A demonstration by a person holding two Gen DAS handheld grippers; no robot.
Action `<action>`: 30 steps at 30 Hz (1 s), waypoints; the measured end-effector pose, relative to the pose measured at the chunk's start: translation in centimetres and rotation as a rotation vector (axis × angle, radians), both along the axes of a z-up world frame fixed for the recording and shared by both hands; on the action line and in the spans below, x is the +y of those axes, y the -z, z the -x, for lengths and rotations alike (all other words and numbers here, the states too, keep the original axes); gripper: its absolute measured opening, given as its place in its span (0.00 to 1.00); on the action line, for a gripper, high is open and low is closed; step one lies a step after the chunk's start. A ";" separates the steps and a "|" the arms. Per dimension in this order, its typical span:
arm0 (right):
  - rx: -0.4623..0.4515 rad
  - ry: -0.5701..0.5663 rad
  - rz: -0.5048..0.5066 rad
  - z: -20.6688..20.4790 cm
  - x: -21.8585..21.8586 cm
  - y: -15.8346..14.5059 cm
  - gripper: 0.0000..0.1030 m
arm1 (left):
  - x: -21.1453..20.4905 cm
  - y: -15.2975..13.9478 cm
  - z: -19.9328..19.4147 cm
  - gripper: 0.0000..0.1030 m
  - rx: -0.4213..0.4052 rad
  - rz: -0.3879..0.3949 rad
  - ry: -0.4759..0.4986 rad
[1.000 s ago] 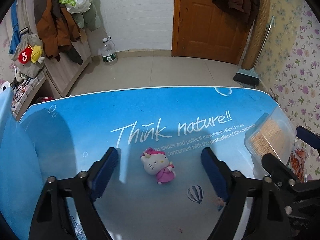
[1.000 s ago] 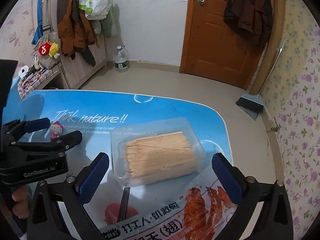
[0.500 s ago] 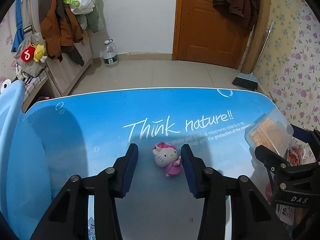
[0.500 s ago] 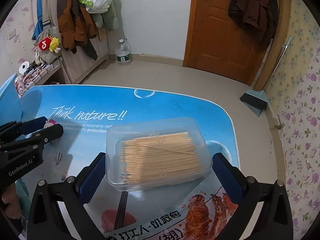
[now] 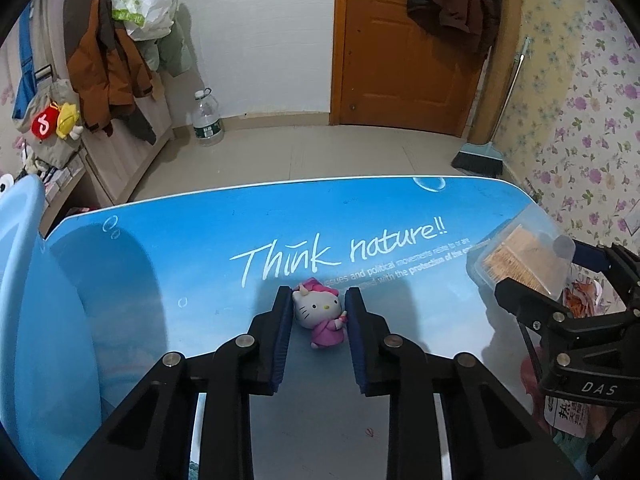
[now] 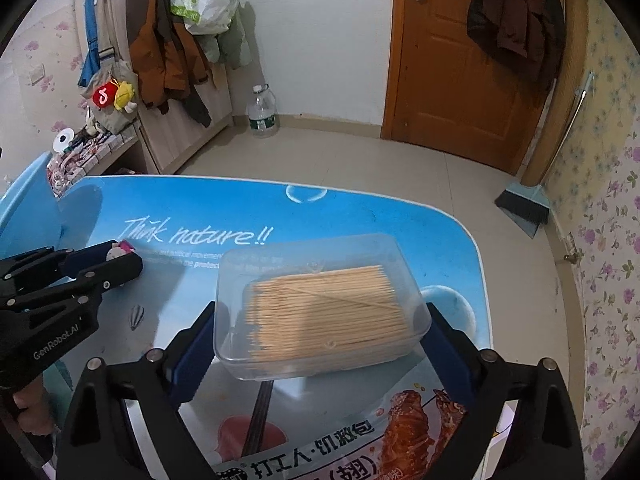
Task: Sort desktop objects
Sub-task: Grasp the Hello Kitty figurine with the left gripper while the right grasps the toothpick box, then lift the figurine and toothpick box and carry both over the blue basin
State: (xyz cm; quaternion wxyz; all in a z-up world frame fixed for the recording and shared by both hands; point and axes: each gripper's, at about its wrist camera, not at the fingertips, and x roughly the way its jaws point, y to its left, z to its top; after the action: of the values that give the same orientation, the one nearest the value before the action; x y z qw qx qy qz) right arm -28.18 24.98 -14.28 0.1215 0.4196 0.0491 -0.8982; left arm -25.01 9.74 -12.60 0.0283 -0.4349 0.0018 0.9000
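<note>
The left gripper [image 5: 316, 308] is closing on the cat figurine [image 5: 320, 316], pads touching its head on both sides, on the blue table [image 5: 200, 248]. The right gripper [image 6: 320, 332] is closing too, straddling the clear toothpick box [image 6: 320, 304], whose long axis runs pad to pad.

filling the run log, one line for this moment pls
left hand-held gripper: closing on cat figurine | right hand-held gripper: closing around toothpick box | both on table

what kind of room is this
Most likely a small room in a home: coats hang on the wall, a broom leans by the wooden door, and a water bottle stands on the tiled floor.
</note>
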 end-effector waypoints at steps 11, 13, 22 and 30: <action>0.062 0.053 0.018 -2.3 0.1 -2.9 0.92 | 0.4 -2.1 -2.2 0.24 0.030 -0.003 0.045; 0.080 0.064 0.017 -3.1 0.2 -4.1 0.92 | 0.4 -3.1 -3.1 0.24 0.051 -0.010 0.051; 0.194 0.114 0.035 -8.8 -0.1 -10.7 0.92 | -0.5 -8.7 -7.5 0.24 0.158 -0.033 0.075; 0.244 0.145 0.061 -15.1 -2.5 -13.5 0.92 | -3.3 -12.0 -12.9 0.24 0.231 -0.020 0.079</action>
State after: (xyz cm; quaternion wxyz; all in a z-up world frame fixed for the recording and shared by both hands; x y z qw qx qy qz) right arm -13.07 22.52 -0.79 0.0621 0.3057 0.0056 -0.9501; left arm -12.13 6.47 -0.63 0.0677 -0.3278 0.0131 0.9422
